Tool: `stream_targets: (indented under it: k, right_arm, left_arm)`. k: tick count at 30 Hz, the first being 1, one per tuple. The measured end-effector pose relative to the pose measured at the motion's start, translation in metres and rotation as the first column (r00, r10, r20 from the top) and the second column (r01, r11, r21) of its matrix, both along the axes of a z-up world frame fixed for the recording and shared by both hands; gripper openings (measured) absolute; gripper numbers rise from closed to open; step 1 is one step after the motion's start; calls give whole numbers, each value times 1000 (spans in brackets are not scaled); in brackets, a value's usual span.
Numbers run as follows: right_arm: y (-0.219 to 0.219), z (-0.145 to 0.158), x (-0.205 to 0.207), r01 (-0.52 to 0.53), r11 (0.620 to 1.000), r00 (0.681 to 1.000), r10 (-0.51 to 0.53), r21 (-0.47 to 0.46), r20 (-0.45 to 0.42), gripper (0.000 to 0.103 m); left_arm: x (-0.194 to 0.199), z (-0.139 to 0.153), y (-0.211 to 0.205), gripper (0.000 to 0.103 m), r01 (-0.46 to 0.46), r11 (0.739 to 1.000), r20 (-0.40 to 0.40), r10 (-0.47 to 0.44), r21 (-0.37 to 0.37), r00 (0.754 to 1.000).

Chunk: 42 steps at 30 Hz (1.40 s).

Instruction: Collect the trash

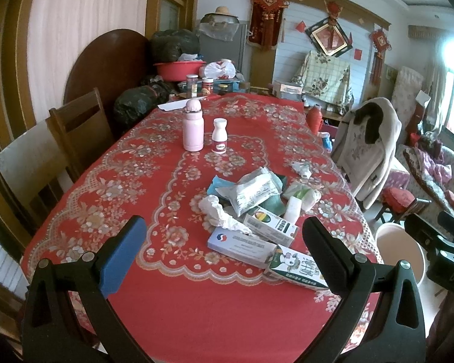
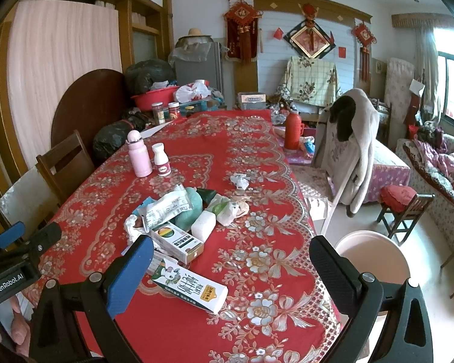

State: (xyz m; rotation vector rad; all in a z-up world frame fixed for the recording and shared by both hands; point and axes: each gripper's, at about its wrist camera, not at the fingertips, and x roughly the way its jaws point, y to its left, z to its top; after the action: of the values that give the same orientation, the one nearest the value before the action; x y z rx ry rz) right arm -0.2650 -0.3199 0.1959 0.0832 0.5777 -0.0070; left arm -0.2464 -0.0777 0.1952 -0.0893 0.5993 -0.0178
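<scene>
Both the left gripper [image 1: 224,242] and the right gripper [image 2: 231,260] hover wide and empty over the near edge of the bench [image 2: 196,332], facing the trash pile [image 1: 251,199], probably because the bin [image 2: 375,257] waits just beside that edge.

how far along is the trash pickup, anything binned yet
Nothing looks done: what shows of the pale bin beside the table looks empty. Nothing is in hand; the left tool and right tool are both open and hover over the red tablecloth. Everything is left: the milk carton, the green-and-white box, the plastic wrapper and the lone crumpled scrap.
</scene>
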Motion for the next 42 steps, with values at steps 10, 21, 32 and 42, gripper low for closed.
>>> stream_targets:
  k: [10, 21, 32, 42]
  right_arm:
    - [-12, -10, 4, 1, 1000, 1000, -1, 7, -20, 102]
    - [-8, -11, 4, -8, 1000, 999, 8, -2, -42, 102]
    - [-1, -9, 3, -22, 999, 998, 20, -41, -60, 102]
    - [0, -11, 8, -28, 999, 996, 25, -45, -87, 102]
  left_arm:
    - [3, -7, -7, 102, -3, 1000, -15, 3, 9, 1000]
    - [5, -14, -9, 102, -9, 1000, -28, 10, 8, 1000]
    - [5, -17, -11, 102, -5, 1000, -27, 5, 11, 1000]
    - [15, -18, -14, 102, -7, 1000, -51, 8, 24, 999]
